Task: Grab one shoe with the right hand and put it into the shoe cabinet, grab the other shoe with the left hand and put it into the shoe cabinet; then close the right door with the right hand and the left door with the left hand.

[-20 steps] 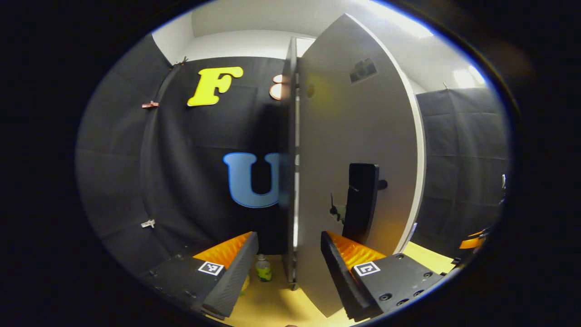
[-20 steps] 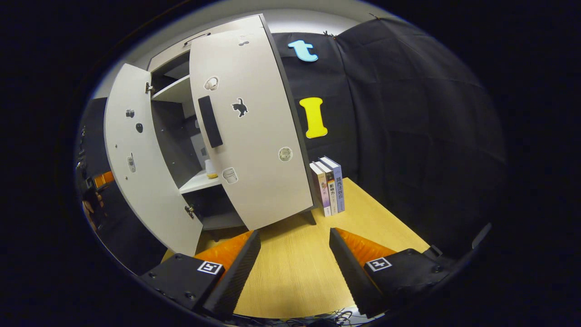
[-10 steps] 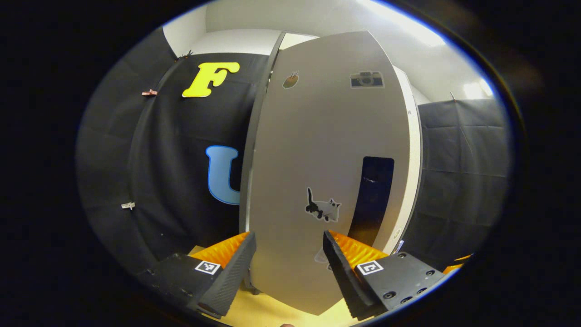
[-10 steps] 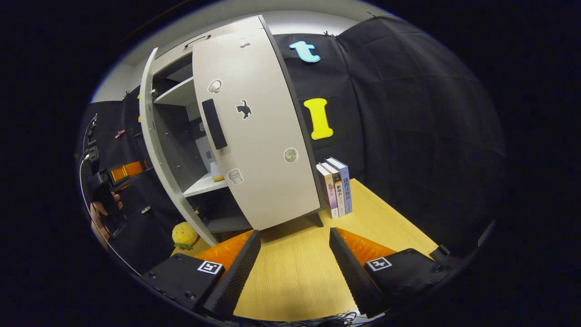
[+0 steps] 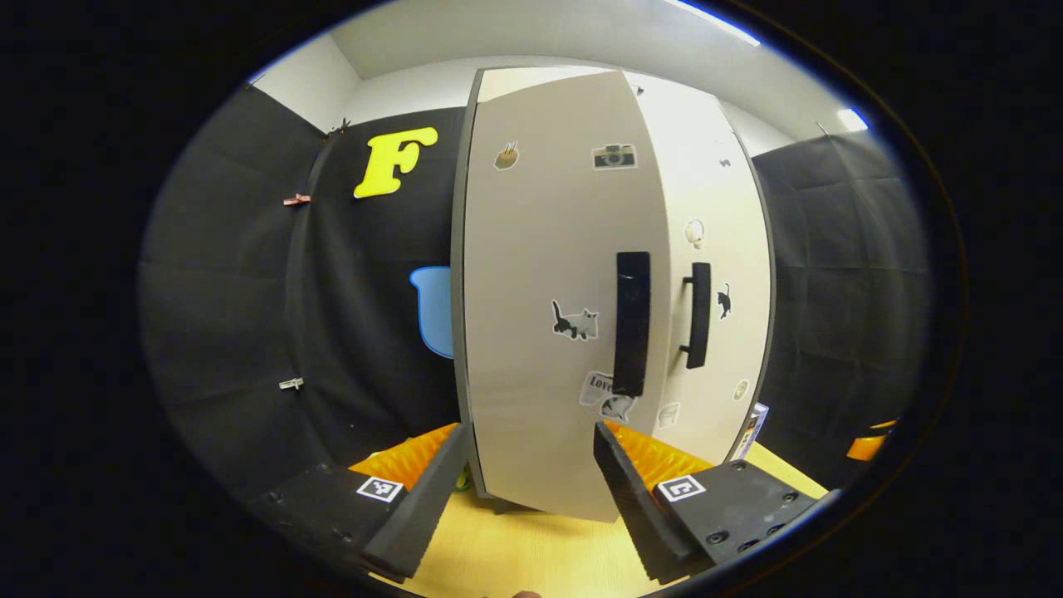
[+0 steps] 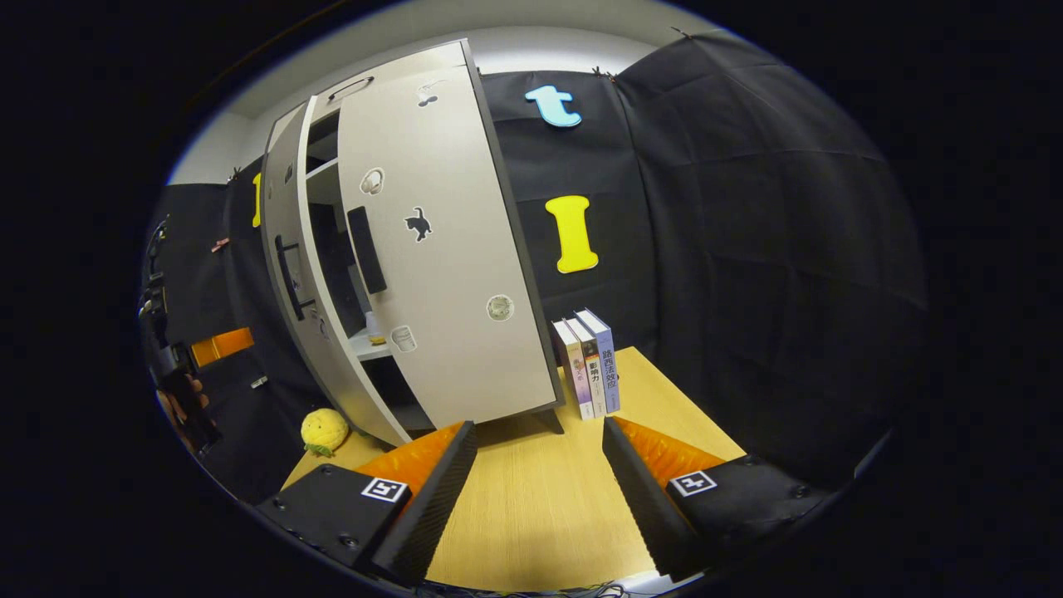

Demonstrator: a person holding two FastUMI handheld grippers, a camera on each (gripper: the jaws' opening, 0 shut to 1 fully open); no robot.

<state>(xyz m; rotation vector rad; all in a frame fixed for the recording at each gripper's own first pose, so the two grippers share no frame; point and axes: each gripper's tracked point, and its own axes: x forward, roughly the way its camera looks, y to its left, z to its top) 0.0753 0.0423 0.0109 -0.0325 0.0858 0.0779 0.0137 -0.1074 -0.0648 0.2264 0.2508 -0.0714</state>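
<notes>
The pale shoe cabinet (image 5: 706,166) stands on the wooden table, seen from the front in the left gripper view. Its left door (image 5: 540,249), with a dark handle (image 5: 631,324) and a cat sticker, is swung nearly to, just beyond my left gripper (image 5: 529,440), which is open and holds nothing. The right door (image 6: 440,249) with its handle (image 6: 366,249) stands a little ajar. A dark gap between the doors shows a shelf (image 6: 365,349). My right gripper (image 6: 538,432) is open and empty over the table, well short of the cabinet.
Three books (image 6: 590,361) stand upright against the cabinet's right side. A yellow plush toy (image 6: 324,430) lies on the table (image 6: 531,515) by the cabinet's left foot. At the far left of the right gripper view are the other gripper (image 6: 217,346) and a hand (image 6: 178,407).
The left door has swung from wide open to almost closed, and my left gripper has come round to face its front. The right gripper has hardly moved.
</notes>
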